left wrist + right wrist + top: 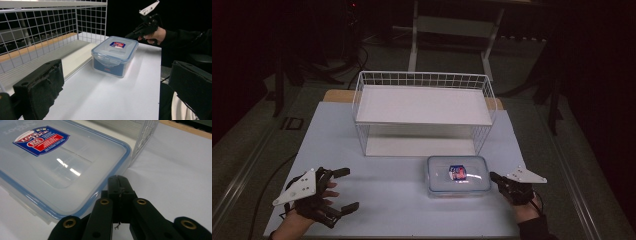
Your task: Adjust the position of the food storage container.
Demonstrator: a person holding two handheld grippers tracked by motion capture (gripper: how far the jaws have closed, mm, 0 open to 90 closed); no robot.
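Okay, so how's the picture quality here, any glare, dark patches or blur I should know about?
High view: dim, the room behind the wire rack nearly black, a bright glare spot on the container lid. Left gripper view: evenly lit table, black background, the near jaws soft. Right gripper view: white streaks of glare on the lid, the label sharp, the shut right gripper slightly blurred.

I read "LOCK&LOCK" on the red-and-blue sticker [41, 140] on the clear lid of the food container [62, 170] | "BPA FREE" in its small round badge | same sticker seen from my other gripper camera, print too small | no other readable text.
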